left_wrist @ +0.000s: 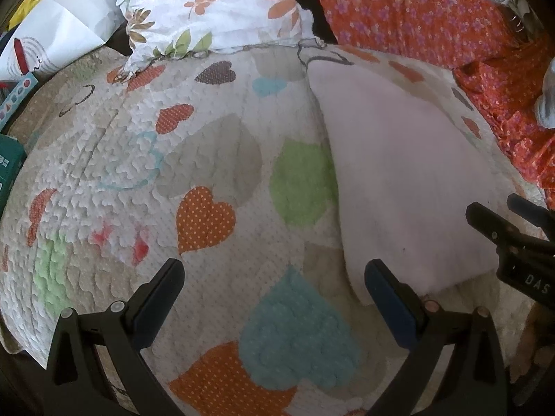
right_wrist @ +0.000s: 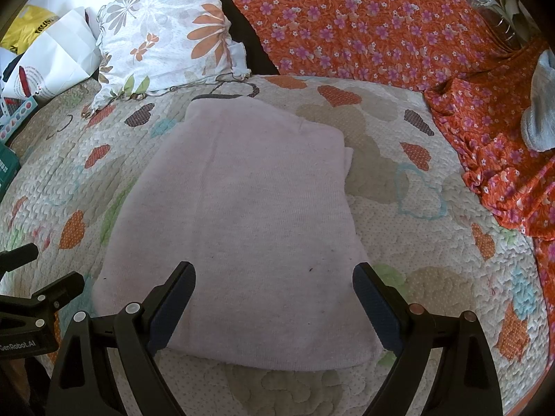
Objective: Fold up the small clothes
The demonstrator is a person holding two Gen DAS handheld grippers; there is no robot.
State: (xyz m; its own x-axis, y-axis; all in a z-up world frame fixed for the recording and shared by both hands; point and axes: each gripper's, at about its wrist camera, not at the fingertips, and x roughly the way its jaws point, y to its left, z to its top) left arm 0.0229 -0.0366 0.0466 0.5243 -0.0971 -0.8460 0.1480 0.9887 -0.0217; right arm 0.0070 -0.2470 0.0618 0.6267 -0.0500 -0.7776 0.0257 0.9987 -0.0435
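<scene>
A pale pink folded garment (right_wrist: 242,215) lies flat on the heart-patterned quilt (right_wrist: 433,242). It also shows in the left wrist view (left_wrist: 409,180) at the right. My right gripper (right_wrist: 274,277) is open and empty, hovering over the garment's near edge, fingers astride its width. My left gripper (left_wrist: 274,274) is open and empty over bare quilt (left_wrist: 138,159), just left of the garment's near left corner. The right gripper shows at the right edge of the left wrist view (left_wrist: 503,215), and the left gripper shows at the left edge of the right wrist view (right_wrist: 34,270).
A white floral pillow (right_wrist: 166,34) and an orange floral cloth (right_wrist: 364,24) lie at the back. The orange cloth also drapes down the right side (right_wrist: 503,173), with a grey garment (right_wrist: 541,104) on it. White paper bags (right_wrist: 52,55) and a green box (left_wrist: 10,166) sit at the left.
</scene>
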